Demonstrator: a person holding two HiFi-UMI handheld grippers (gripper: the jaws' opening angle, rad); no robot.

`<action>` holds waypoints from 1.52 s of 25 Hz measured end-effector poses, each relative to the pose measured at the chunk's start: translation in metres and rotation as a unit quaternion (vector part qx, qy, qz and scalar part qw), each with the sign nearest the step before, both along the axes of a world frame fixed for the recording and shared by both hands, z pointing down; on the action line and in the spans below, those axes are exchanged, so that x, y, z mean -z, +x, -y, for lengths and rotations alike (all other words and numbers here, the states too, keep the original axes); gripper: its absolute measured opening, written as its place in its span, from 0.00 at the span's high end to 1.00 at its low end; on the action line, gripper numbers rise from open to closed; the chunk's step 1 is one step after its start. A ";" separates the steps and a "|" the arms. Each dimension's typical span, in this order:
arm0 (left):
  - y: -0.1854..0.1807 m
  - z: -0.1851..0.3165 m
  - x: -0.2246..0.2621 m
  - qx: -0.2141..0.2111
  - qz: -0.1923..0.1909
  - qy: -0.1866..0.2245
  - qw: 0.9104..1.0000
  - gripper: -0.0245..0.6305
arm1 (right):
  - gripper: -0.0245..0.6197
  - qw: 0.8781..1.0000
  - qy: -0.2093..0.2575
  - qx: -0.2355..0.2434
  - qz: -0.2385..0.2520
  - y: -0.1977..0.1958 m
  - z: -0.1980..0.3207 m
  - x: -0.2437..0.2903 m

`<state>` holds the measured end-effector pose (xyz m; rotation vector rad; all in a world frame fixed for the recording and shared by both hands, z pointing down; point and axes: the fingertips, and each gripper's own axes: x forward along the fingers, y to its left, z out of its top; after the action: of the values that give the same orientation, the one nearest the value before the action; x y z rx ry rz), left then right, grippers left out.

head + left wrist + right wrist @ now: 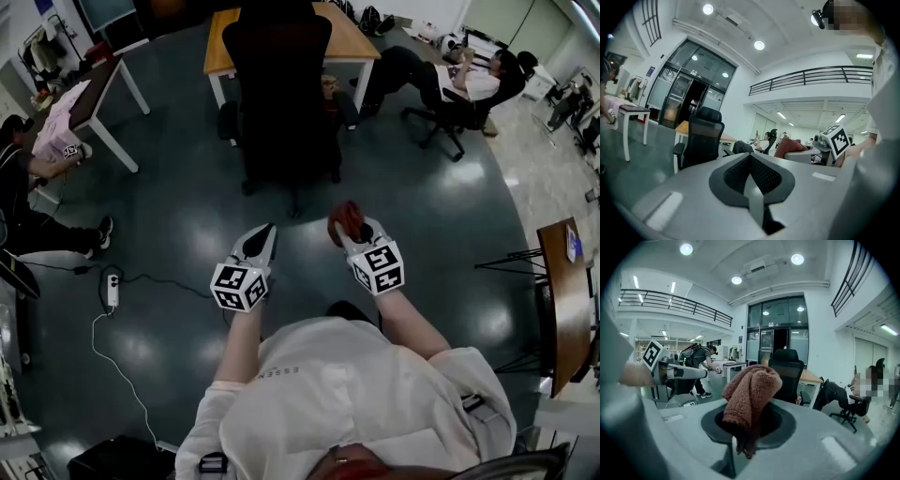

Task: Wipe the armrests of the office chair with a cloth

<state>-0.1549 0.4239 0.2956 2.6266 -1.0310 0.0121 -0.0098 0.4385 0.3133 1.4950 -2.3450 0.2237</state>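
Observation:
The black office chair [277, 84] stands on the floor ahead of me, its back toward me and an armrest [228, 120] on each side. It also shows in the left gripper view [704, 137] and the right gripper view [788, 372]. My right gripper [349, 225] [748, 422] is shut on a reddish-brown cloth [343, 218] [752, 392], which bunches up above the jaws. My left gripper [264, 234] [750, 158] is shut and holds nothing. Both grippers hover side by side, well short of the chair.
A wooden desk [354, 37] stands behind the chair. A seated person [469, 84] is at the far right, and another person [23, 169] sits by a table [98, 94] on the left. A power strip [112, 291] with cable lies on the floor at left.

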 end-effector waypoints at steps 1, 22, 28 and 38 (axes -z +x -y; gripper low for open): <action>0.001 0.001 0.001 0.000 0.000 -0.001 1.000 0.94 | 0.88 1.000 -0.001 -0.001 0.001 0.001 0.001 0.000; -0.028 0.077 -0.047 0.076 0.010 -0.056 0.995 0.94 | 0.88 0.997 -0.065 0.012 0.028 0.005 0.086 -0.050; -0.039 0.150 -0.063 0.107 0.020 -0.082 0.991 0.94 | 0.88 0.995 -0.093 0.030 0.033 0.011 0.170 -0.071; -0.045 0.271 -0.065 0.149 0.044 -0.079 0.985 0.94 | 0.88 0.989 -0.108 0.104 0.011 -0.003 0.302 -0.076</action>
<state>-0.1999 0.1527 0.3606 2.3258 -1.3845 0.1377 -0.0132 0.1368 0.3888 1.1438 -2.3847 0.4271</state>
